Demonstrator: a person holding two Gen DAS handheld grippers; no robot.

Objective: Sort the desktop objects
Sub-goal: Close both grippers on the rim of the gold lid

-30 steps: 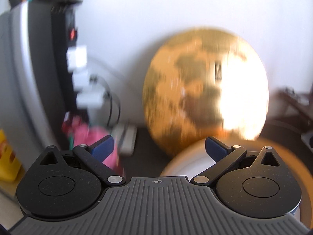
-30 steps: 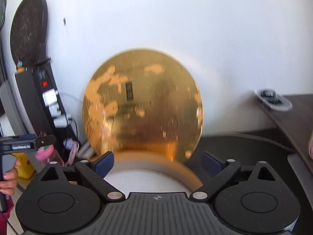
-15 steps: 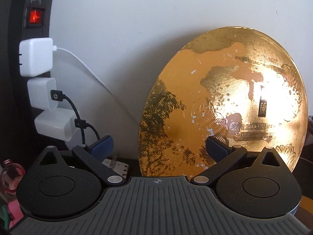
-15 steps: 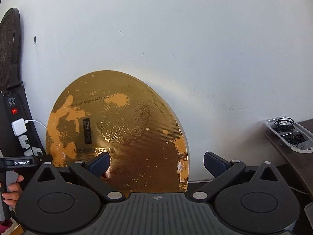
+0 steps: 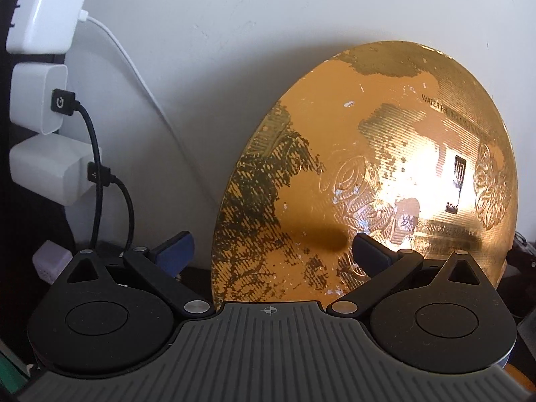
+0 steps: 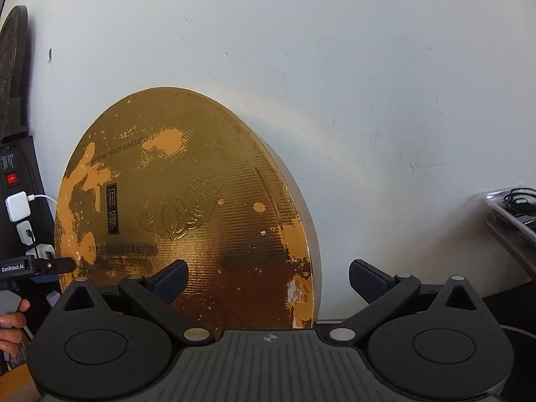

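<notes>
A large round gold box lid (image 5: 368,174) with worn foil and printed text stands on edge, leaning against the white wall. It also shows in the right wrist view (image 6: 187,227). My left gripper (image 5: 273,251) is open and empty, its jaws straddling the lid's left edge. My right gripper (image 6: 266,276) is open and empty, its jaws straddling the lid's right edge. The left gripper also shows at the far left of the right wrist view (image 6: 50,265), beside the lid's left edge. The lid's base is hidden behind the gripper bodies.
A black power strip (image 6: 16,181) with a red switch stands left of the lid, holding white chargers (image 5: 40,16) with black and white cables. A clear tray with cables (image 6: 512,207) sits on a dark surface at the right. The white wall is close behind.
Both grippers have moved closer to the lid and tilted up; the round base seen a second ago has dropped out of view. The jaws stayed open.
</notes>
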